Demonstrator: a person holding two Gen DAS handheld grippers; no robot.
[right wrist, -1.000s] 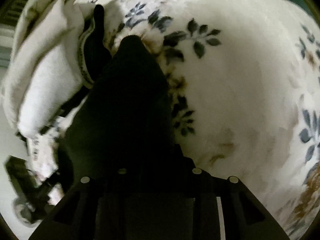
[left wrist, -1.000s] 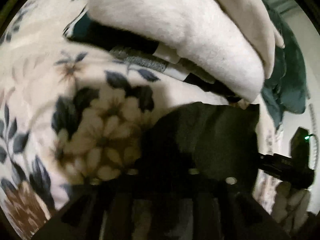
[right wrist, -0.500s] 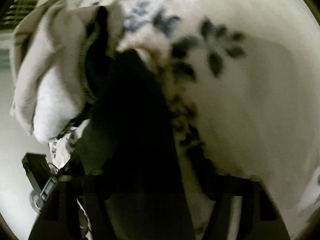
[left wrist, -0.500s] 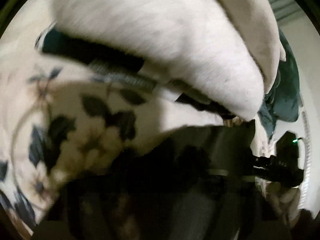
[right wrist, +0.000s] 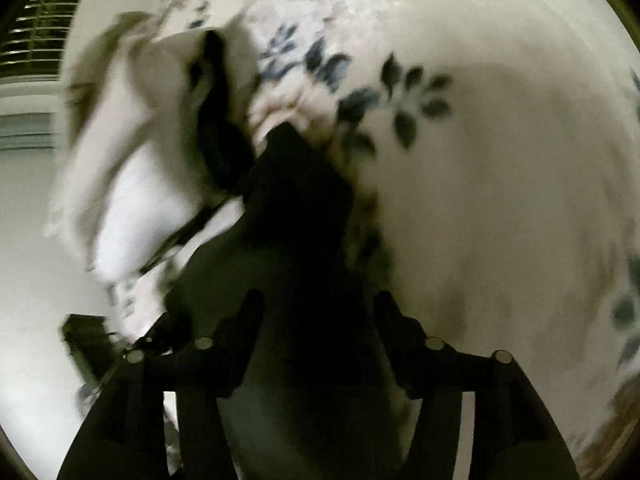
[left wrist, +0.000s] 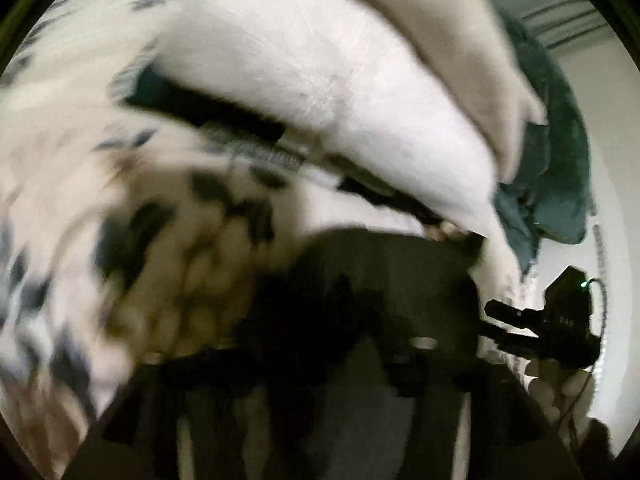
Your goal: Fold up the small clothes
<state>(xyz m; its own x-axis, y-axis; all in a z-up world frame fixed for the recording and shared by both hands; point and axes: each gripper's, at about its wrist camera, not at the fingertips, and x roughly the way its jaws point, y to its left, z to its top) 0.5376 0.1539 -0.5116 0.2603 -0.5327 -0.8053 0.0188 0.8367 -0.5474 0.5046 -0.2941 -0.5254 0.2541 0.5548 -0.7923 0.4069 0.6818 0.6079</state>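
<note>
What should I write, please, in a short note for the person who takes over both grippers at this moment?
Left gripper: jaws opening; the black garment lies between them, grip unclear through blur.
Right gripper: jaws opening, fingers apart, the same black garment between them.
The garment lies on the floral blanket, beside a pile of folded clothes, white on top.
Done: some clothes are already stacked.
Left: check the black garment's fold, which is hard to judge here, then probably place it on the pile.

Floral bedspread (right wrist: 500, 200), slatted window blind (right wrist: 32, 44), pale floor (right wrist: 28, 280).
</note>
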